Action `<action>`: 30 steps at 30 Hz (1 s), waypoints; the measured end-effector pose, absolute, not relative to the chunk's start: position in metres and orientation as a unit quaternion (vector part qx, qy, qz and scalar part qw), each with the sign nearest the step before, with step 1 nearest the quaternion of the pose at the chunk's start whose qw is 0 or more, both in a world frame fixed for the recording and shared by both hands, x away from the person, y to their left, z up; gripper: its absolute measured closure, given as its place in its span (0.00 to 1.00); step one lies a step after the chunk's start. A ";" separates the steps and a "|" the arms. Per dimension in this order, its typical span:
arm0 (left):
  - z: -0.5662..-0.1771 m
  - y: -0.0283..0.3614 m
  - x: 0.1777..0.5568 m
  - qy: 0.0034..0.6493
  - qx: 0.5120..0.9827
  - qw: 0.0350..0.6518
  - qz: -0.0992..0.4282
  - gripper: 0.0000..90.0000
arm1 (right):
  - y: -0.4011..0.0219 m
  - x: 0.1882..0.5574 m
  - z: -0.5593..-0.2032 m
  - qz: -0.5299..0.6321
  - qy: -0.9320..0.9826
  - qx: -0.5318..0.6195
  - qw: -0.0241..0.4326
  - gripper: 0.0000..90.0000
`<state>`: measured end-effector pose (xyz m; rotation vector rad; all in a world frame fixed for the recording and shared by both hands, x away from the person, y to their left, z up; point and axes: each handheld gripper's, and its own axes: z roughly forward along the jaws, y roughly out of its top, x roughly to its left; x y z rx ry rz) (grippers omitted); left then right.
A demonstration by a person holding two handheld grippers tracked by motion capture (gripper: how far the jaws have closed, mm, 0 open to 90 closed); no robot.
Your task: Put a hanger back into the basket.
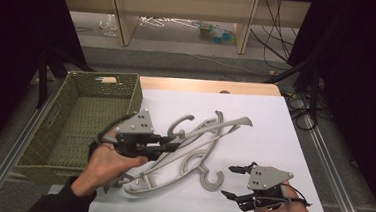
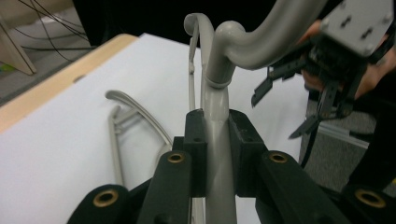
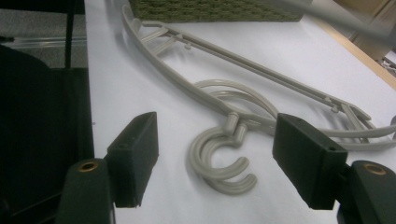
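Left gripper point(image 2: 217, 140) pinching smooth grey plastic hanger point(image 2: 218, 154) neck | right gripper point(image 3: 215, 163) spread | woven green basket point(image 1: 66, 102)

hanger hook point(image 2: 280, 28) cut off above

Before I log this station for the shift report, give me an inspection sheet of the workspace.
Surface: white table top, wooden strip at its far edge.
Job's things: grey plastic hangers piled mid-table; one hanger lifted by its neck; green woven basket at the left, apparently empty.
Clutter: nothing seen on the table.
Grippers: left gripper shut on the hanger's neck; right gripper open, facing the hooks lying on the table.
Cables: black cables on the floor beyond.
Surroundings: wooden shelving behind, loose items on the floor.
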<state>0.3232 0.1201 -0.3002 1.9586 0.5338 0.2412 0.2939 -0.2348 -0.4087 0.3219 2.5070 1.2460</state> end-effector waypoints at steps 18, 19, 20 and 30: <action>-0.274 0.201 0.357 0.291 0.780 0.535 0.145 0.88 | -0.234 0.296 -0.413 0.437 0.877 0.126 0.158 0.31; -0.274 0.206 0.359 0.294 0.778 0.537 0.146 0.88 | -0.234 0.296 -0.414 0.439 0.875 0.127 0.160 0.31; -0.274 0.210 0.360 0.299 0.775 0.537 0.148 0.88 | -0.234 0.296 -0.414 0.439 0.875 0.129 0.159 0.31; -0.279 0.251 0.374 0.318 0.763 0.531 0.187 0.88 | -0.233 0.297 -0.416 0.436 0.877 0.130 0.153 0.31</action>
